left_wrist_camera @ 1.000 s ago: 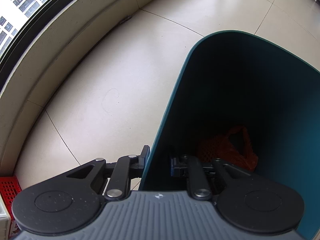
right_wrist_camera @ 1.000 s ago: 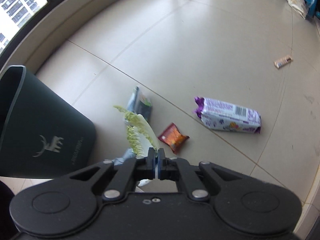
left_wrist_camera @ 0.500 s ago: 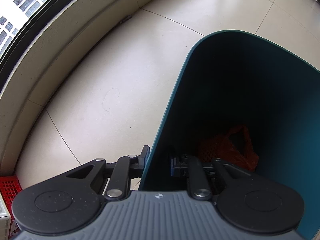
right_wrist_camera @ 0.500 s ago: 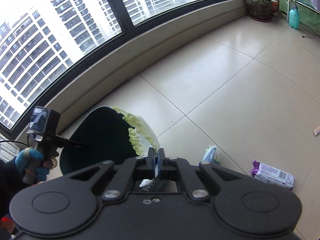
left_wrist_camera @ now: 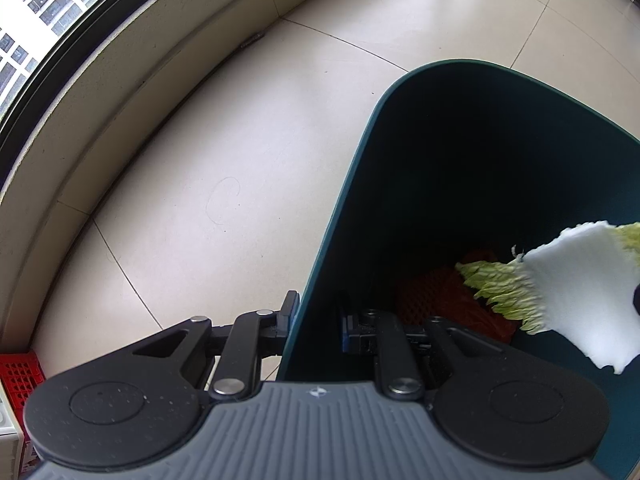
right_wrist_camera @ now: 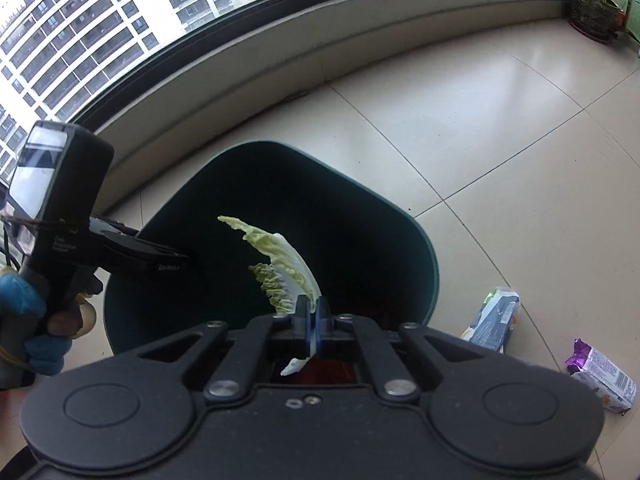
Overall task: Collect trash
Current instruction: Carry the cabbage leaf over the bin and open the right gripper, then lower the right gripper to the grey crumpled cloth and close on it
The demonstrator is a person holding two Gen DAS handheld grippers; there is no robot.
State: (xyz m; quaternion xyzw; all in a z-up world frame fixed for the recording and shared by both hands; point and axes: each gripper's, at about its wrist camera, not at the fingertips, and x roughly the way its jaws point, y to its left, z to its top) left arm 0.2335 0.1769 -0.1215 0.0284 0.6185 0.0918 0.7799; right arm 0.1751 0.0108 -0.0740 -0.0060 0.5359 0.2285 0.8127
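A dark teal trash bin (left_wrist_camera: 344, 208) (right_wrist_camera: 424, 248) stands on the tiled floor. My left gripper (left_wrist_camera: 314, 320) is shut on the bin's near rim, one finger outside the wall and one inside. My right gripper (right_wrist_camera: 310, 314) is shut on the white stem of a cabbage leaf (right_wrist_camera: 280, 256). It holds the leaf over the bin's mouth. In the left wrist view the cabbage leaf (left_wrist_camera: 560, 284) enters from the right above an orange mesh bag (left_wrist_camera: 436, 296) lying on the bin's bottom. The left gripper (right_wrist_camera: 176, 264) shows in the right wrist view too, held by a gloved hand (right_wrist_camera: 24, 308).
On the floor right of the bin lie a blue-and-white packet (right_wrist_camera: 496, 316) and a purple snack bag (right_wrist_camera: 600, 376). A low wall under the windows (right_wrist_camera: 280, 56) curves behind the bin. A red crate (left_wrist_camera: 20, 372) sits at the left edge. A potted plant (right_wrist_camera: 596, 8) stands far right.
My right gripper swung left from above the floor litter to over the bin, carrying the cabbage leaf. The leaf now shows in the left wrist view. The left gripper stayed on the rim.
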